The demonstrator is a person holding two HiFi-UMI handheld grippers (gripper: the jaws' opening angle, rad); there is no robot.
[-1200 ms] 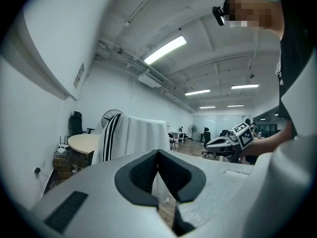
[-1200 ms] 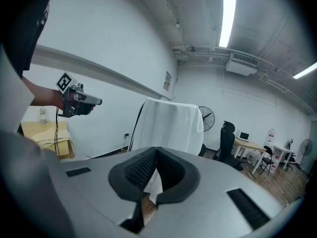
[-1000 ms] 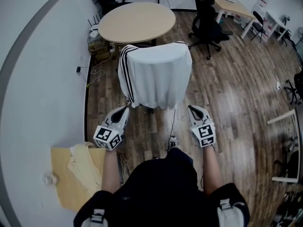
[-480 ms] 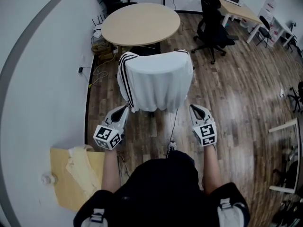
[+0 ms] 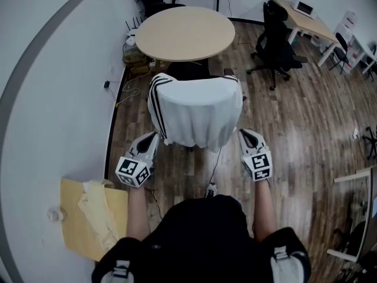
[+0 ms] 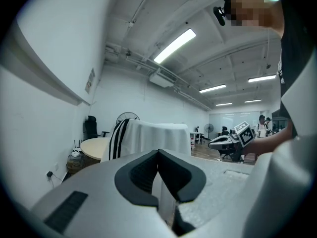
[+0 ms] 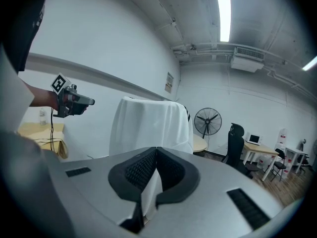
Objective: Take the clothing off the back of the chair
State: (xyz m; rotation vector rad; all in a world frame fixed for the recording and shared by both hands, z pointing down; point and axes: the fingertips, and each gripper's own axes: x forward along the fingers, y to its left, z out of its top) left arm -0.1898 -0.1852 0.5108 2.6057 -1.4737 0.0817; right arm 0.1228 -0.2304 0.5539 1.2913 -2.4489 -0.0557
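A white garment (image 5: pixel 197 112) with black stripes on its left side hangs over the back of a chair (image 5: pixel 194 71); it also shows ahead in the left gripper view (image 6: pixel 153 139) and the right gripper view (image 7: pixel 151 125). My left gripper (image 5: pixel 154 137) is shut and empty, just below the garment's lower left corner. My right gripper (image 5: pixel 245 133) is shut and empty too, just beside the lower right edge. Neither touches the cloth. In their own views both pairs of jaws meet with nothing between them (image 6: pixel 158 155) (image 7: pixel 156 155).
A round wooden table (image 5: pixel 184 33) stands behind the chair. A black office chair (image 5: pixel 278 46) and a desk (image 5: pixel 306 17) are at the back right. A cardboard sheet with cloth (image 5: pixel 94 212) lies on the floor at my left. A white wall curves along the left.
I have stepped toward the chair; the garment now sits closer to both grippers. Both grippers moved forward together and stayed shut.
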